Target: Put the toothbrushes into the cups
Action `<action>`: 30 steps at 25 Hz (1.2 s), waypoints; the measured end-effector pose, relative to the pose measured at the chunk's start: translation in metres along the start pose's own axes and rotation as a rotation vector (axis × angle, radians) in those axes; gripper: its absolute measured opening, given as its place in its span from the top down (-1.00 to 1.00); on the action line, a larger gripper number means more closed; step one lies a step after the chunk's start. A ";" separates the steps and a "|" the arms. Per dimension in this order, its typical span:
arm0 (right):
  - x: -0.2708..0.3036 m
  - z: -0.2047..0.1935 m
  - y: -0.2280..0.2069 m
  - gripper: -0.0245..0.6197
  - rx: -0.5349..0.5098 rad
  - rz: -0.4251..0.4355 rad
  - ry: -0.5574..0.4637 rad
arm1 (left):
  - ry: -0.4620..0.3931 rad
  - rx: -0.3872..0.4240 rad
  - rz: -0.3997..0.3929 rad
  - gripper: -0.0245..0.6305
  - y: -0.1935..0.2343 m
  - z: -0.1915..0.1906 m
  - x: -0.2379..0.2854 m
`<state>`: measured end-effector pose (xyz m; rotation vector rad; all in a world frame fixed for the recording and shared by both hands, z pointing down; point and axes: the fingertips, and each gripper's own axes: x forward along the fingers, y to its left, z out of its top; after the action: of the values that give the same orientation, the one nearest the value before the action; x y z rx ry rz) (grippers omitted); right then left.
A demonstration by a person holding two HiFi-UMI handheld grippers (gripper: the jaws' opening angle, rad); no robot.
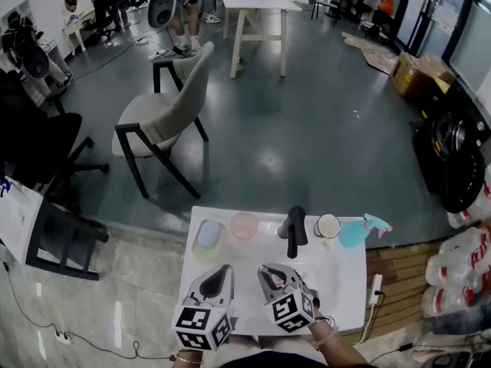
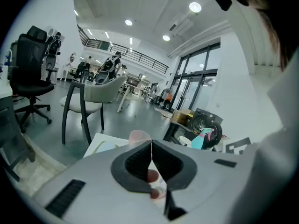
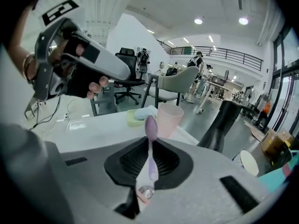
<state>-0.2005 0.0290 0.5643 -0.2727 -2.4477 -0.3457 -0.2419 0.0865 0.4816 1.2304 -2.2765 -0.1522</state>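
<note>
- The right claw is clamped on a purple toothbrush. The handle runs between the jaws and the bristle head stands just past their tips.
- The left claw has its jaws together at the tips, and I see nothing gripped between them.
- In the head view both claws hang over the near half of the white table, with the left claw just beside the right claw.
- From the right claw, the left one sits up and to the left, with a hand wrapped round it.
- Straight ahead of the right claw, just behind the brush head, stands a pink cup, upright and open.
- From the left claw, the same cup shows just over the jaw tips.
- Left of the cup lies a yellow-green dish with something pale blue on it.
- Ahead and right of the right claw stands a black tapered thing; I cannot tell what it is.
- Further right sits a white mug.
- Beyond the mug, at the table's far right edge, is a teal spray bottle.
- Past the table, on the grey floor, stands a pale chair.
</note>
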 end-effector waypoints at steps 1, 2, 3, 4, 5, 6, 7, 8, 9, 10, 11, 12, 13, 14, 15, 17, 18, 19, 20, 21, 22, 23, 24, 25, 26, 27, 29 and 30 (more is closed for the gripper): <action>-0.003 0.004 -0.001 0.84 0.010 -0.001 -0.015 | -0.003 0.000 0.004 0.91 -0.001 0.001 -0.001; -0.007 0.009 -0.002 0.84 0.021 -0.001 -0.031 | -0.005 0.001 0.008 0.91 -0.001 0.002 -0.002; -0.011 0.014 -0.003 0.84 0.033 -0.001 -0.049 | -0.008 0.001 0.011 0.91 -0.002 0.003 -0.003; -0.014 0.019 -0.004 0.84 0.043 -0.001 -0.067 | -0.009 0.002 0.014 0.91 -0.002 0.004 -0.004; -0.018 0.025 -0.005 0.84 0.050 0.000 -0.084 | -0.011 0.003 0.017 0.91 -0.003 0.005 -0.005; -0.020 0.029 -0.005 0.84 0.054 0.001 -0.100 | -0.013 0.004 0.019 0.91 -0.003 0.005 -0.006; -0.022 0.033 -0.005 0.84 0.056 0.002 -0.113 | -0.014 0.005 0.022 0.91 -0.003 0.006 -0.007; -0.024 0.037 -0.005 0.84 0.056 0.004 -0.124 | -0.016 0.006 0.023 0.91 -0.004 0.007 -0.008; -0.026 0.041 -0.006 0.84 0.057 0.006 -0.132 | -0.018 0.007 0.023 0.91 -0.004 0.007 -0.008; -0.028 0.045 -0.007 0.84 0.057 0.007 -0.141 | -0.020 0.009 0.021 0.91 -0.005 0.008 -0.009; -0.031 0.049 -0.008 0.84 0.057 0.008 -0.151 | -0.021 0.011 0.019 0.91 -0.007 0.009 -0.009; -0.033 0.053 -0.009 0.84 0.058 0.008 -0.161 | -0.021 0.014 0.017 0.91 -0.008 0.010 -0.010; -0.035 0.056 -0.011 0.84 0.062 0.006 -0.171 | -0.020 0.016 0.016 0.91 -0.009 0.010 -0.010; -0.037 0.059 -0.013 0.84 0.069 0.004 -0.180 | -0.019 0.019 0.014 0.91 -0.010 0.010 -0.010; -0.039 0.062 -0.015 0.84 0.076 0.002 -0.189 | -0.019 0.021 0.014 0.91 -0.011 0.011 -0.011; -0.042 0.068 -0.020 0.84 0.092 -0.001 -0.209 | -0.018 0.026 0.013 0.91 -0.012 0.011 -0.011; -0.044 0.071 -0.022 0.84 0.101 -0.001 -0.220 | -0.018 0.029 0.013 0.91 -0.012 0.011 -0.010; -0.045 0.073 -0.024 0.84 0.112 -0.001 -0.231 | -0.019 0.032 0.014 0.91 -0.012 0.011 -0.010; -0.046 0.076 -0.026 0.84 0.123 0.000 -0.242 | -0.020 0.034 0.015 0.91 -0.011 0.011 -0.010; -0.047 0.078 -0.029 0.84 0.134 0.001 -0.252 | -0.021 0.036 0.017 0.91 -0.011 0.012 -0.010; -0.049 0.081 -0.031 0.84 0.145 0.001 -0.262 | -0.022 0.038 0.018 0.91 -0.010 0.013 -0.010; -0.050 0.084 -0.034 0.84 0.154 0.000 -0.271 | -0.023 0.040 0.020 0.91 -0.010 0.014 -0.010; -0.051 0.087 -0.036 0.84 0.163 -0.001 -0.282 | -0.023 0.042 0.022 0.91 -0.010 0.015 -0.010; -0.053 0.090 -0.039 0.84 0.173 -0.002 -0.293 | -0.023 0.044 0.024 0.91 -0.009 0.015 -0.010; -0.054 0.093 -0.043 0.84 0.184 -0.001 -0.305 | -0.023 0.045 0.027 0.91 -0.009 0.016 -0.010; -0.056 0.095 -0.046 0.84 0.196 0.000 -0.316 | -0.024 0.047 0.029 0.91 -0.009 0.017 -0.010; -0.059 0.102 -0.051 0.84 0.213 0.000 -0.334 | -0.026 0.049 0.034 0.91 -0.007 0.019 -0.010; -0.060 0.105 -0.054 0.84 0.219 -0.001 -0.339 | -0.027 0.051 0.037 0.91 -0.007 0.021 -0.010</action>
<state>-0.2291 0.0039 0.4373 -0.2514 -2.7903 -0.0294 -0.2434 0.0876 0.4575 1.2179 -2.3382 -0.0989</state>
